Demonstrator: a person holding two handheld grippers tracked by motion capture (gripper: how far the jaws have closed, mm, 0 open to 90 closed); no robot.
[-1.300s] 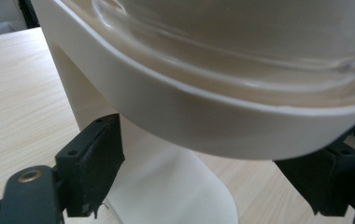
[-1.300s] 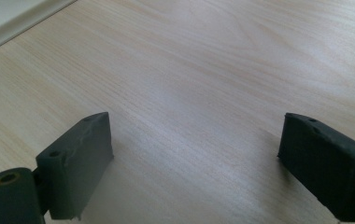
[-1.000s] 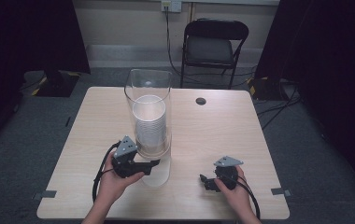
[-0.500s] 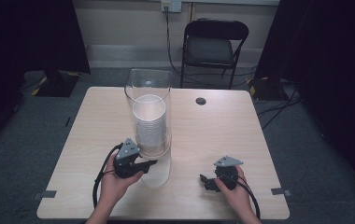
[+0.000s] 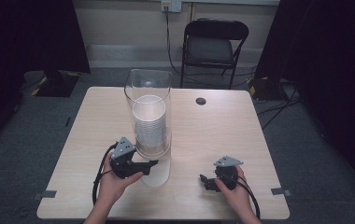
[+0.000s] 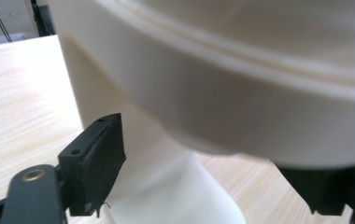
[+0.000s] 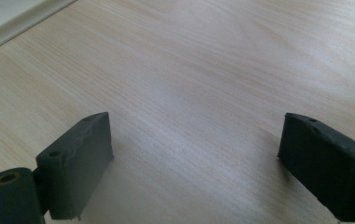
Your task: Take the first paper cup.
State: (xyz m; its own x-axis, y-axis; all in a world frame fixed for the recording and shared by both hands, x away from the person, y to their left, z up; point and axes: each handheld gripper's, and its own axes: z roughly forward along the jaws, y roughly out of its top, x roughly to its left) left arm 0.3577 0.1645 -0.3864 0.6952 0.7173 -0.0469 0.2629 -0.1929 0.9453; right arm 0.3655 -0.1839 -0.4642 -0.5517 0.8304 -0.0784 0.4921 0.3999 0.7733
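While the left gripper (image 5: 151,164) straddles the lowest cup (image 6: 175,186), jaws wide and not yet closed, a careless pull could topple the clear tube (image 5: 148,98); the right gripper (image 5: 205,180) rests wide open.

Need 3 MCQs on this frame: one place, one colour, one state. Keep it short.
1. Where is the cup stack?
A. inside the clear cylinder
B. on the chair
C. beside the right gripper

2. What colour are the cups?
A. red
B. white
C. blue

3. How do the right gripper's jaws stand?
A. shut on a cup
B. shut on nothing
C. open over bare table

Answers:
1 A: the high view shows the stack within the cylinder's clear wall.
2 B: the stack is white in the high view, and cream-white close up by the left gripper.
3 C: the right gripper view shows both jaws wide apart with only wood grain between them.
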